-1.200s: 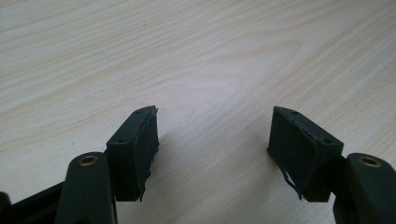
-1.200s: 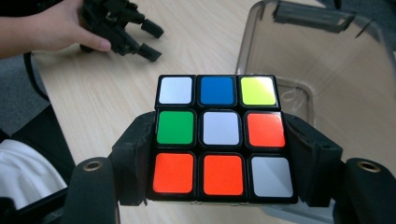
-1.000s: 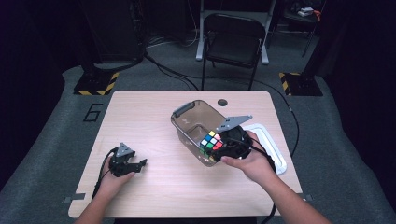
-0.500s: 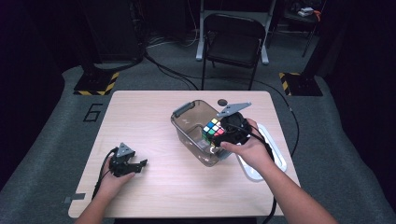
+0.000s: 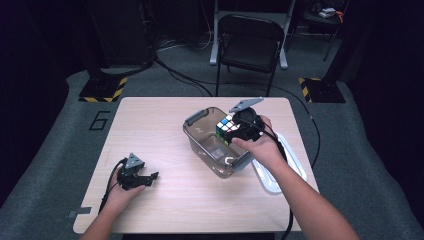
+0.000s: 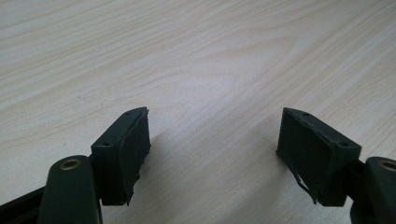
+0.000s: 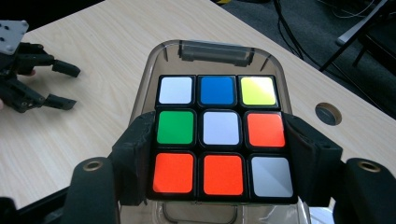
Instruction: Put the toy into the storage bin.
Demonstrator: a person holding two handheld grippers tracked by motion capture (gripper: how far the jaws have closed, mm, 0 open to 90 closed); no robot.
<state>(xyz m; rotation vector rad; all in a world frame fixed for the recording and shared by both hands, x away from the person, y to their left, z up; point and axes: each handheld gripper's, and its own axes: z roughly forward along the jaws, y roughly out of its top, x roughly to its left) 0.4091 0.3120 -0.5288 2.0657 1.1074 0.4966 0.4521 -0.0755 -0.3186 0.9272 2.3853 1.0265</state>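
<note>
Puzzle cube (image 7: 221,137): scrambled, multicoloured, no long axis, face camera-ward; clamped by right gripper (image 7: 219,158) above clear container (image 5: 200,136). Left gripper (image 6: 215,154) just spread, empty.

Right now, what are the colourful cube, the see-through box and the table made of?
The cube looks like glossy black plastic with shiny coloured tiles that catch light. The box seems clear, smoky plastic, since the table shows through it, with grey latches. The table looks like pale wood or matt laminate, by its grain lines.

cube (image 7: 219,135): multicoloured squares, black grid | container (image 5: 200,137): clear grey | table (image 5: 160,130): pale woodgrain
</note>
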